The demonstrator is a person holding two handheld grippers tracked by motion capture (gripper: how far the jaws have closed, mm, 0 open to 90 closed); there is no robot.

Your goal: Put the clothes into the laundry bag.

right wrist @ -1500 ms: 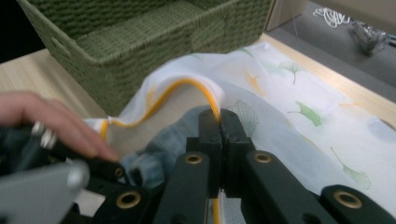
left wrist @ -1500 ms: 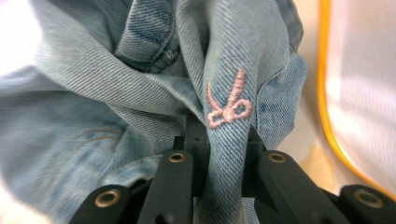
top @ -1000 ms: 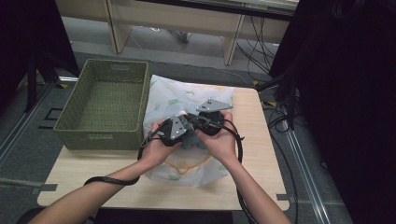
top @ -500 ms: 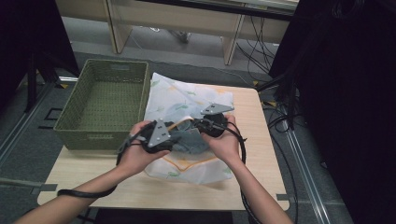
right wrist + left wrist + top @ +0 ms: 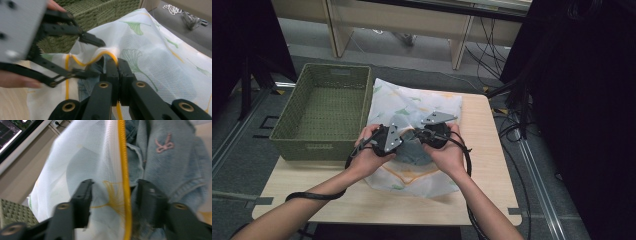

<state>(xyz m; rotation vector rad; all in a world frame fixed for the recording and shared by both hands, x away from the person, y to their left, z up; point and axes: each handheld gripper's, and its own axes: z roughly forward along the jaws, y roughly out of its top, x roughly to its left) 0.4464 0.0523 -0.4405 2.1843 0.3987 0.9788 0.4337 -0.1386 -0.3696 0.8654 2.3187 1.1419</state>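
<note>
Lying flat on the desk (image 5: 492, 145), the mesh laundry bag (image 5: 412, 107) still exposes a denim garment (image 5: 170, 157) at its mouth. Right tool (image 5: 117, 67) stays clenched on the yellow hem (image 5: 87, 61); left tool (image 5: 113, 192), jaws just closing, straddles it released. Insertion remains incomplete.

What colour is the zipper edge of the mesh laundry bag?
Yellow-orange. The zipper edge of the white mesh laundry bag shows best in the left gripper view.
</note>
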